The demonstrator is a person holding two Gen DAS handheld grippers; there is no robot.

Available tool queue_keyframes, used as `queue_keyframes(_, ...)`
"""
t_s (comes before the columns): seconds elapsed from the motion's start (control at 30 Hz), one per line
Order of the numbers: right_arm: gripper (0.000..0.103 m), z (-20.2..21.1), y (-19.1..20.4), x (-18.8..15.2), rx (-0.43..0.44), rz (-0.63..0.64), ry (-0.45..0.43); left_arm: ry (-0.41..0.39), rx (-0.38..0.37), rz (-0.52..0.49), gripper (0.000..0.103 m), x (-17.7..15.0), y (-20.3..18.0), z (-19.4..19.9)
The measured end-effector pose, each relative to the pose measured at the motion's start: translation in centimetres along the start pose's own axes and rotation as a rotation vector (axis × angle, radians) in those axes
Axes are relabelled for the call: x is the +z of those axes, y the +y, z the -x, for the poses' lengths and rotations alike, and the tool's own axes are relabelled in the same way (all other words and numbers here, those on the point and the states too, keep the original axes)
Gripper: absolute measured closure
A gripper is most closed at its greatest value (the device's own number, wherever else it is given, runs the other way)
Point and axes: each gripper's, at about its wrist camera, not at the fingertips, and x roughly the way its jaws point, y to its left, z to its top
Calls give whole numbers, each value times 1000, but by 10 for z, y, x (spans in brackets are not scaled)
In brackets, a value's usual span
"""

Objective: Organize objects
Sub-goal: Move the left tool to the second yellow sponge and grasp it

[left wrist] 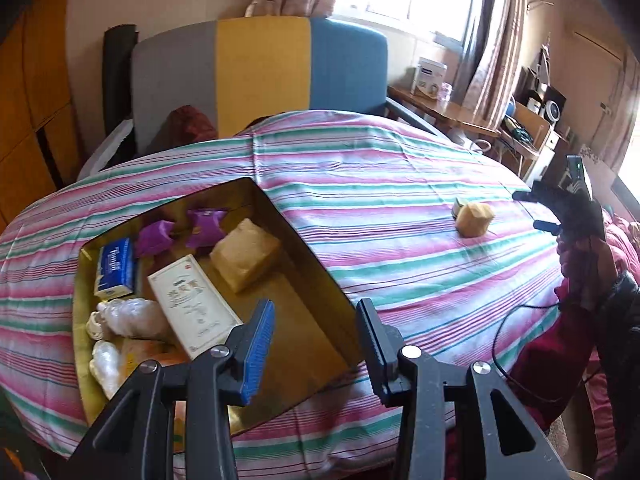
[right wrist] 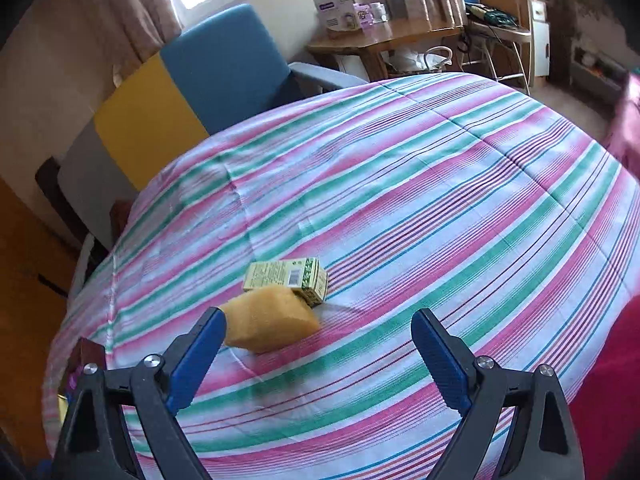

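1. Two items remained loose on the striped cloth [right wrist: 400, 184]: a tan sponge-like block [right wrist: 270, 324] and a small green carton [right wrist: 290, 280], touching each other, the block lying in front of the carton.
2. Well apart from them, at the table's other side, sat the gold-lined box [left wrist: 316, 264], already holding a second tan block [left wrist: 245, 254], a white carton [left wrist: 192, 306], a blue packet [left wrist: 115, 268], two purple wrappers [left wrist: 180, 232] and some clear bags [left wrist: 132, 316].
3. Right gripper [right wrist: 316, 356] hung over the loose pair with its blue fingers [right wrist: 438, 360] spread wide and nothing between them; the block sat just past its left fingertip.
4. Left gripper [left wrist: 316, 344] hovered at the box's near corner, fingers only partly apart and empty.
5. Risk, as judged: the block lay off-centre to the wide jaws, so a closing stroke could nudge it aside or catch the carton too.
6. Soft foam could squash or slip in the grip, and the loose cloth could bunch under a low approach.
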Motion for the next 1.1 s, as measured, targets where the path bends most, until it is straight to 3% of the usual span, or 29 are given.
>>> queue_keyframes(0.13, 3, 5, -10, 1, 47, -72, -20, 29, -36, -32, 61, 0, -21, -12)
queue_keyframes(0.63, 2, 4, -12, 1, 44, -95, -22, 117, -156, -158, 61, 13, -91, -63)
queue_keyframes(0.93, 2, 3, -16, 3, 62, -126, -22, 243, -235, -129, 61, 23, -121, -112)
queue_keyframes(1.0, 1, 3, -16, 3, 66, -130, -23, 256, -248, -125, 58, 29, -128, -120)
queue_keyframes(1.07, 1, 4, -17, 3, 72, -134, -25, 262, -258, -121, 40, 39, -138, -128)
queue_keyframes(1.1, 1, 4, -17, 3, 76, -136, -24, 266, -281, -118, 37, 44, -143, -133)
